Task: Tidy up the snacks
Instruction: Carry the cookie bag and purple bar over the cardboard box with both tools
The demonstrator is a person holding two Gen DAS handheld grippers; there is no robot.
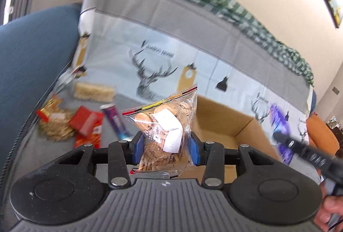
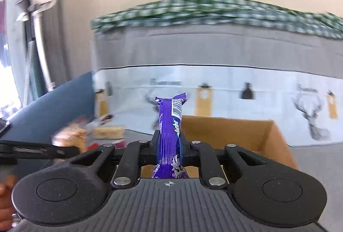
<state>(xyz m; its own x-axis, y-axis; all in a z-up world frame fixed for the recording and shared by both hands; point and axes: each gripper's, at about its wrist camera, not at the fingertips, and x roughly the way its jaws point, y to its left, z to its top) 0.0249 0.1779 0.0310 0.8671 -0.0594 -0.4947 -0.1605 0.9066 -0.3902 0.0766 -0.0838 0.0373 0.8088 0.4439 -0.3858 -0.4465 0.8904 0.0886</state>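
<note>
Pinching a clear zip bag of biscuits (image 1: 165, 135) between its blue pads, the left hand-held gripper (image 1: 164, 146) is holding it at lower centre of the left wrist view, above the near edge of an open cardboard box (image 1: 227, 122). Lying at lower left on the grey sofa seat (image 1: 32, 150) are a gold-wrapped snack (image 1: 55, 124), red packets (image 1: 88, 124), a purple tube (image 1: 114, 119) and a pale block (image 1: 94, 91). In the right wrist view, the right hand-held gripper (image 2: 169, 146) is clamping a purple wrapped bar (image 2: 170, 131) upright at frame centre, the cardboard box (image 2: 257, 135) sitting behind it to the right.
</note>
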